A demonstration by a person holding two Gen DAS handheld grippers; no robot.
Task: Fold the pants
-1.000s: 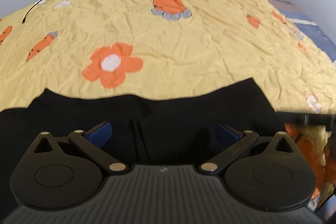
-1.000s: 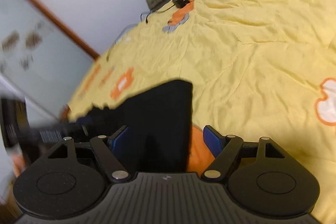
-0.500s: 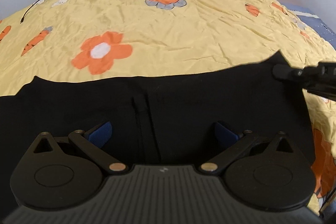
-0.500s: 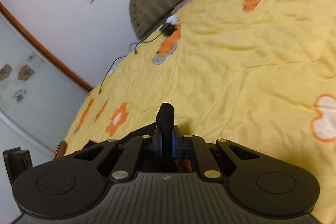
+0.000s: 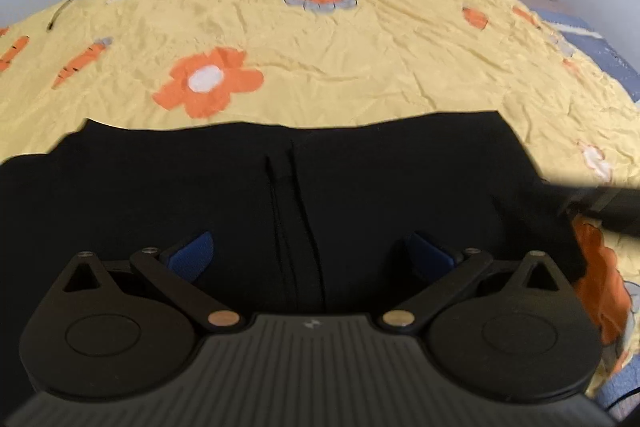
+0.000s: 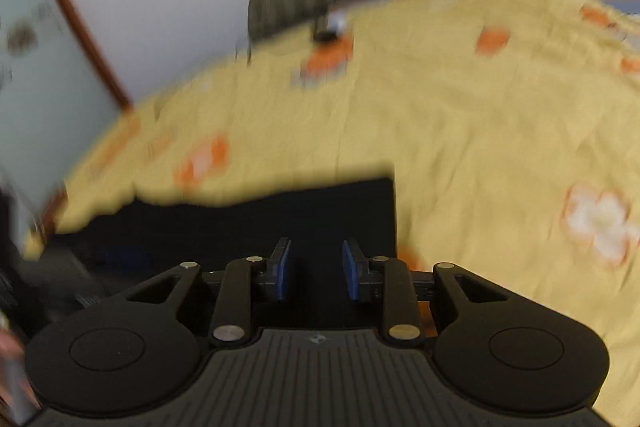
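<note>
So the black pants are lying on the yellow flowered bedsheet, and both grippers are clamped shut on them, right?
Not quite. The black pants do lie on the yellow flowered bedsheet, but neither gripper is shut. The left wrist view shows the left gripper wide open; the right wrist view shows the right gripper with a clear gap between its pads.

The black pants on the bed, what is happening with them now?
A person holding a gripper in each hand is folding the black pants, which lie spread on the yellow flowered bedsheet. The left gripper hangs wide open above the middle of the pants, gripping nothing. The right gripper is over the pants' right edge, its jaws apart and nothing visibly between them. No fold is visible yet. That view is blurred.
</note>
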